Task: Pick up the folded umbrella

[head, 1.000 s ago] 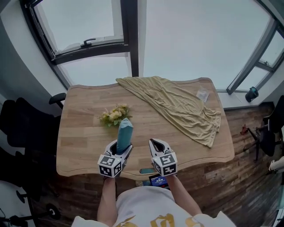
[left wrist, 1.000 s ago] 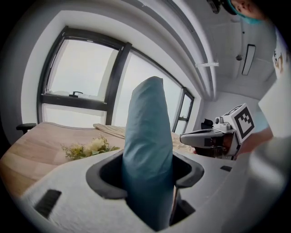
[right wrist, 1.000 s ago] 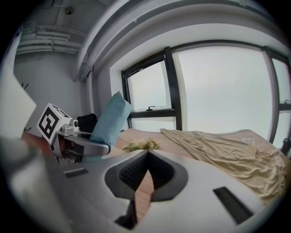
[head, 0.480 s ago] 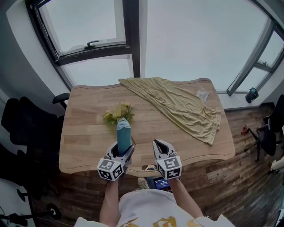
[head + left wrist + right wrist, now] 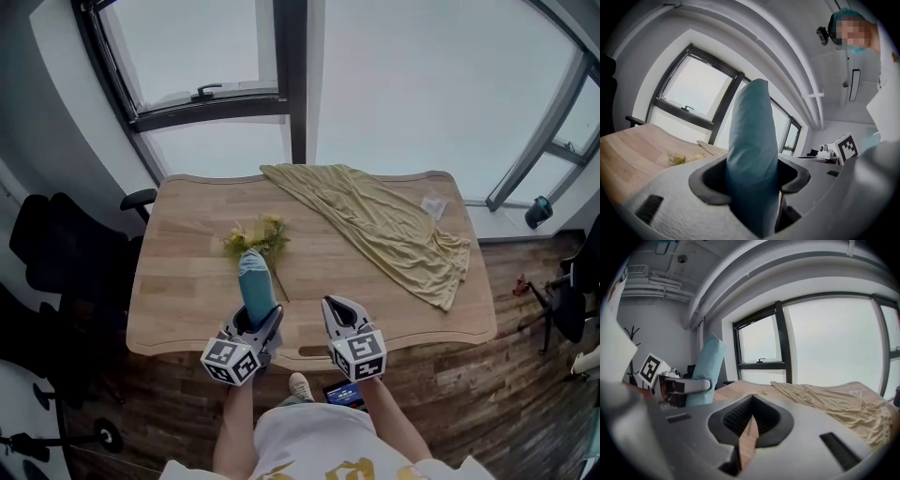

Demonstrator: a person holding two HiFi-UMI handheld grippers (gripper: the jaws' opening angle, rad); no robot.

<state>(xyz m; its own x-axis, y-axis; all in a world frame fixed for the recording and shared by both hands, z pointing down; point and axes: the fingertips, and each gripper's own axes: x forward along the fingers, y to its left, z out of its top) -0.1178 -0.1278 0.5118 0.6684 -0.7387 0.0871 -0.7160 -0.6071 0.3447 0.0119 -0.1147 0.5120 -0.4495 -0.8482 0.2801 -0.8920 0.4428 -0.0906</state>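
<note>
The left hand-held gripper (image 5: 259, 321) is clamped on the folded umbrella (image 5: 255, 284), a teal sleeve-covered roll. In the left gripper view both jaws press against the sides of the roll and it fills the gap between them. The folded umbrella stands nearly upright in the grip. Its rounded upper end rises well above the jaws, and in the head view it overlaps the near edge of the bunch of yellow flowers (image 5: 256, 235). Its lower end is hidden behind the gripper body in the head view, and the right gripper view shows a short length of it below the jaws. The left hand-held gripper sits over the near edge of the wooden tabletop (image 5: 183, 286), left of centre. The right hand-held gripper (image 5: 335, 307) is just to its right, also at the near edge. Its jaws are together at the tips, with only a thin wedge of tabletop showing behind them and nothing between them. The flowers lie on the tabletop beyond the umbrella. A beige cloth (image 5: 386, 225) lies crumpled from the far centre of the tabletop to its right edge. A black office chair (image 5: 58, 272) stands on the floor left of the tabletop, and large windows (image 5: 431, 84) fill the far wall.
</note>
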